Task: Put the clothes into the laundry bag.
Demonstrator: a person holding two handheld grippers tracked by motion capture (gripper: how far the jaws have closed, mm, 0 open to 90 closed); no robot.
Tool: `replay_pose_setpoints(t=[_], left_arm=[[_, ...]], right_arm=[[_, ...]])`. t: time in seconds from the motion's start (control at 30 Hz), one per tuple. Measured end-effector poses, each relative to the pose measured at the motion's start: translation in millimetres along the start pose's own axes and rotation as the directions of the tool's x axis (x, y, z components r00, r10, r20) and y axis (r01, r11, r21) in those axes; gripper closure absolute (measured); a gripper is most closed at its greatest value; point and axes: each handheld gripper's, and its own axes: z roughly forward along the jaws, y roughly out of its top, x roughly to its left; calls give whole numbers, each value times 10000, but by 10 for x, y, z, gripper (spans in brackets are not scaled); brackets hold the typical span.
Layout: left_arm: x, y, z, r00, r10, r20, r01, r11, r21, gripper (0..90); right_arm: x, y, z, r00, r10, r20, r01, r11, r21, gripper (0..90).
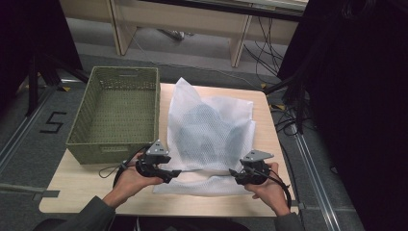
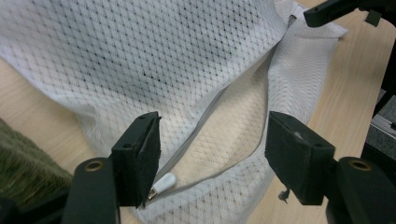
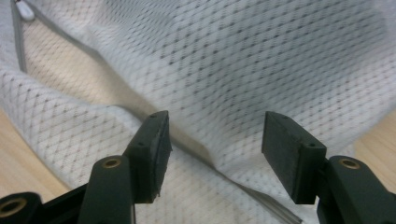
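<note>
White mesh laundry bag (image 1: 211, 130) flat on table, zipper open, dark contents inside.

Left gripper (image 1: 176, 173), right gripper (image 1: 234, 174) — fingers apart.

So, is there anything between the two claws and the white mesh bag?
Nothing visible. The left claw and the right claw both stand open directly over the mesh bag, by its zipper opening. The green basket sits off to the side.

Table (image 1: 72, 185) (wooden): basket (image 1: 118, 113), mesh bag (image 1: 209, 134)
</note>
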Motion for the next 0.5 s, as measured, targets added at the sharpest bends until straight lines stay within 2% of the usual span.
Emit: replay_pose_setpoints(t=[0.17, 0.23, 0.33, 0.37, 0.4, 0.5], left_arm=[[-7, -17, -35, 10000, 42, -19, -42, 10000, 24, 340], [-16, -25, -33, 9999, -145, -35, 145, 9999, -78, 329], [2, -32, -46, 10000, -43, -50, 43, 10000, 50, 325], [0, -36, -47, 9999, -134, -65, 134, 9999, 64, 325], [2, -38, -47, 9999, -127, -72, 128, 9999, 95, 325], [5, -41, -44, 9999, -108, -82, 109, 9998, 150, 323]], right_arm=[[124, 30, 92, 9984, -542, 186, 540, 9985, 117, 421], [171, 50, 160, 9964, -722, 435, 717, 9973, 139, 421], [228, 81, 275, 9917, -1166, 535, 1136, 9919, 565, 438], [233, 90, 318, 9892, -1263, 749, 1219, 9907, 607, 474], [223, 107, 337, 9879, -1336, 787, 1280, 9891, 725, 557], [184, 144, 322, 9862, -1400, 884, 1356, 9893, 541, 819]])
